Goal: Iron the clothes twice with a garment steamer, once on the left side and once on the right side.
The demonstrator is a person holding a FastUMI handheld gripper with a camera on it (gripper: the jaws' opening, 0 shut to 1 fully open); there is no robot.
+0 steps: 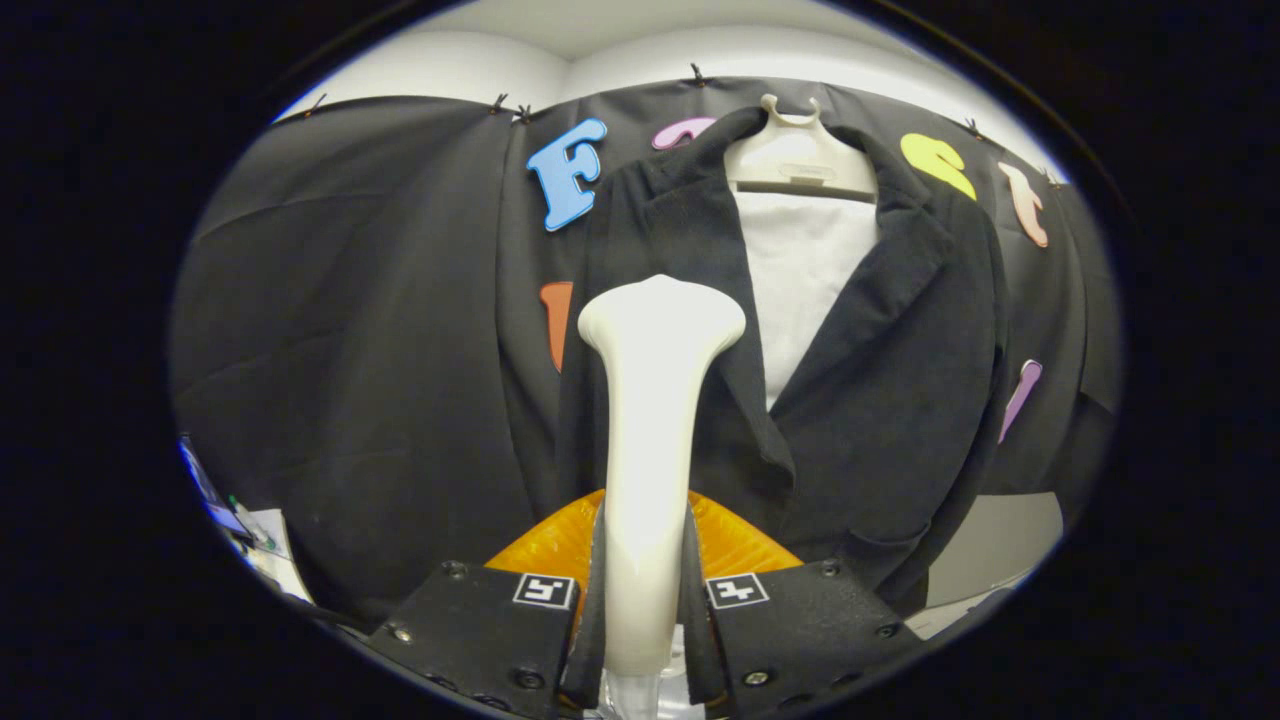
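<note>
Gripper view, hand-held gripper [645, 590] clamping steamer [650, 400] — upright, head toward jacket [880, 380]

Steamer [655, 420] cream-white, glossy. Jacket [900, 380] black, matte; shirt [800, 270] beneath plain white. Hanger [797, 155] off-white. Gripper [645, 600] fingers [480, 630] black, with black-and-white square markers, clamped on steamer. Orange ribbed piece [560, 545] behind fingers.

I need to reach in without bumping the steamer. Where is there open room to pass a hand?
Room lies over the plain wall cloth beside the jacket's lapel. It is crowded where the gripper, shut on the steamer, holds the steamer head against that lapel under the hanger.
</note>
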